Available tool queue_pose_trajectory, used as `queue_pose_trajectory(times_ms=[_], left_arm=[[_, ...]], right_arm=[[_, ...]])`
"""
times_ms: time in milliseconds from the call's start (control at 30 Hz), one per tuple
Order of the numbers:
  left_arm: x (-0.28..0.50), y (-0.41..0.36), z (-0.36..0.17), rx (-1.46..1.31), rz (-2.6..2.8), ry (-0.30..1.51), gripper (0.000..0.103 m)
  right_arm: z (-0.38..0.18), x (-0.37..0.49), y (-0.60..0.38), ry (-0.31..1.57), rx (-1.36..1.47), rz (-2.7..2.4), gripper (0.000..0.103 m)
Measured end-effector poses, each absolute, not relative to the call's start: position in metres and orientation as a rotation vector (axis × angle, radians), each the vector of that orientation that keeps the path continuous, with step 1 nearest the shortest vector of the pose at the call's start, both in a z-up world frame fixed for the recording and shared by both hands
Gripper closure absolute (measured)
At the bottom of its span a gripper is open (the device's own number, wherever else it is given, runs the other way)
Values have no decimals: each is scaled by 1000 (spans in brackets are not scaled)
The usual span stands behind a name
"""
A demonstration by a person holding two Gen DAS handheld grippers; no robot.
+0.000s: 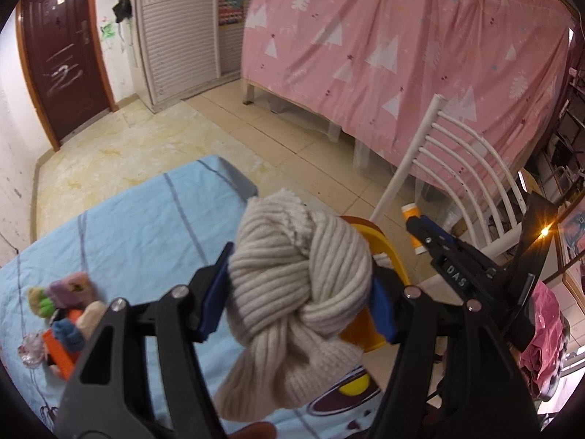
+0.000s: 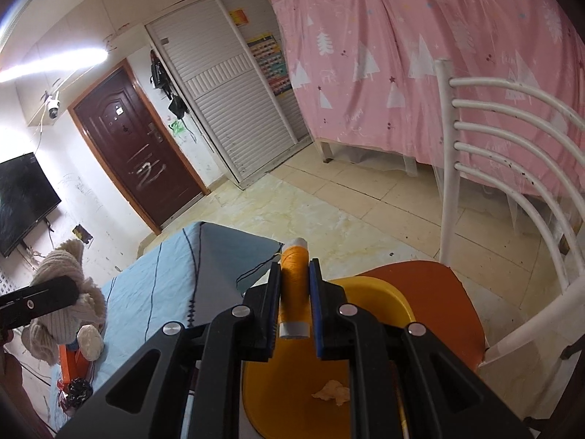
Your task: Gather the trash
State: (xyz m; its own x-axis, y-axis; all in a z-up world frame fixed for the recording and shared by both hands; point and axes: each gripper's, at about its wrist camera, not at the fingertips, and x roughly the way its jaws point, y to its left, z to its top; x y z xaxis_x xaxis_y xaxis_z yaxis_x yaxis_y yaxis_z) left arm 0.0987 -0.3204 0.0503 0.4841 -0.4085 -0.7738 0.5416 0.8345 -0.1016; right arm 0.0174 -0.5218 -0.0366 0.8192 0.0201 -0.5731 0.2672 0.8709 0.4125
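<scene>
Trash fills both tongs: our left tongs (image 1: pixel 299 289) clamp a knotted beige knit (image 1: pixel 299 278), our right tongs (image 2: pixel 295 294) pinch an orange spool (image 2: pixel 292 285), both poised above the yellow bin (image 2: pixel 373 296) below, we judge for dropping.

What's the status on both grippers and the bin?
Left gripper clamped on knotted beige knit. Right gripper clamped on orange spool, above yellow bin. Nothing blocking the bin.

A dark red door (image 2: pixel 137 148) stood beside the white louvred wardrobe (image 2: pixel 234 109); cream floor tiles (image 2: pixel 365 197) shone, a pink tree-print sheet (image 1: pixel 402 55) hung behind the white chair (image 2: pixel 512 168), and a strip light (image 2: pixel 55 60) glared overhead.
</scene>
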Motion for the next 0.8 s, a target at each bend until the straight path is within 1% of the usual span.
queue_pose_trajectory(times_ms=[333, 500, 567, 800], left_arm=[[97, -366, 46, 194, -652, 906, 39], [102, -382, 50, 176, -662, 912, 37], [103, -387, 51, 175, -664, 912, 34], [100, -388, 55, 185, -651, 888, 34]], right_arm=[[-42, 20, -534, 616, 536, -144, 94], [-45, 21, -535, 623, 544, -141, 94], [-47, 21, -535, 628, 547, -139, 94], [-51, 23, -535, 645, 551, -131, 94]])
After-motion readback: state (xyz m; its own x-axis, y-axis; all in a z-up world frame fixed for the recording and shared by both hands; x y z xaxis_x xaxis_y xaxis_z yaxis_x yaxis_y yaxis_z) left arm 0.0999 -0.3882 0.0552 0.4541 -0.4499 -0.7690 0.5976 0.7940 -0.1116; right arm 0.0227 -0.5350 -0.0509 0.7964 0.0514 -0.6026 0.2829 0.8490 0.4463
